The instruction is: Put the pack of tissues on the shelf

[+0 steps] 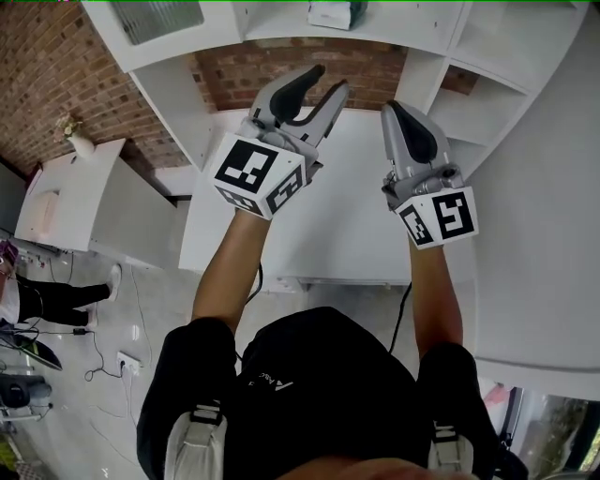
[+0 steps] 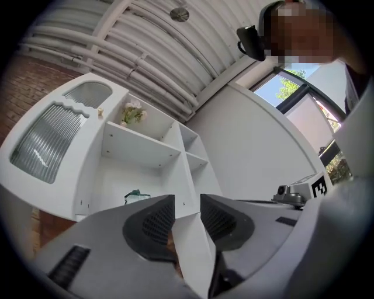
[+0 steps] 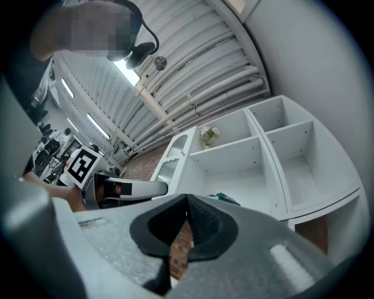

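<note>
White shelf unit [image 1: 412, 28] up ahead on the brick wall, and the pack of tissues [image 1: 336, 13] lies inside its lower open compartment, so placing looks done. Left gripper [image 1: 326, 82] hangs below the unit, jaws apart and empty. Right gripper [image 1: 392, 111] is beside it, clenched on nothing. Next: simply draw clear.

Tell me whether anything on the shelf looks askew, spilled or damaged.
Nothing stands out. The pack of tissues sits inside a compartment of the shelf; no spill or damage shows.
</note>
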The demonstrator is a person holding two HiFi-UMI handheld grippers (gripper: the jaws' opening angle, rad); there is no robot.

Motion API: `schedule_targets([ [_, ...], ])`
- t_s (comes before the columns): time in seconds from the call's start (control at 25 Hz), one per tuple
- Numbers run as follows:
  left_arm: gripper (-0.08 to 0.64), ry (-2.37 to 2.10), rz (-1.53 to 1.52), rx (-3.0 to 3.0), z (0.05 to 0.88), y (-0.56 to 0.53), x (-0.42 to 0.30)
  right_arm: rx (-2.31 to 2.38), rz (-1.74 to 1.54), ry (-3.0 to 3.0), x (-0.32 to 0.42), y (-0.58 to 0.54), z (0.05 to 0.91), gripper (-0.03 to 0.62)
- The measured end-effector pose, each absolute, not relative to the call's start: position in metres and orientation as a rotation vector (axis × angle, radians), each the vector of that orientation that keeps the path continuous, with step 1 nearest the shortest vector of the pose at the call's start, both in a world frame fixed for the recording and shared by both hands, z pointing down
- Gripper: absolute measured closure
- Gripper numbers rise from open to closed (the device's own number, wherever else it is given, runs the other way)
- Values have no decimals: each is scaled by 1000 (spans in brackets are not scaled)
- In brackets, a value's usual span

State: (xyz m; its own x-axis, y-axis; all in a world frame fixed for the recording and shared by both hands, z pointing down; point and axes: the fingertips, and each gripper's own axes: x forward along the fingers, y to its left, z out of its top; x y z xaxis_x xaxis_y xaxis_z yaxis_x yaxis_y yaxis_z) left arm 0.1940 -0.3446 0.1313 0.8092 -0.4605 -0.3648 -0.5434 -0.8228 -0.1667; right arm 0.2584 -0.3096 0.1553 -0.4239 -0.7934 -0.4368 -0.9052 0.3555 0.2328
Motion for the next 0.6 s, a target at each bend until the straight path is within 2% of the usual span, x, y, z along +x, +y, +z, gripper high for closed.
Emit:
schedule_targets([
  [0.36,551,794,470,-2727,156,-302,180,-1508,605,2340,248,-284,168,591],
  [0.6,561,803,466,-2758,168,-284,173,-1502,614,2356,235,-271,178,591],
])
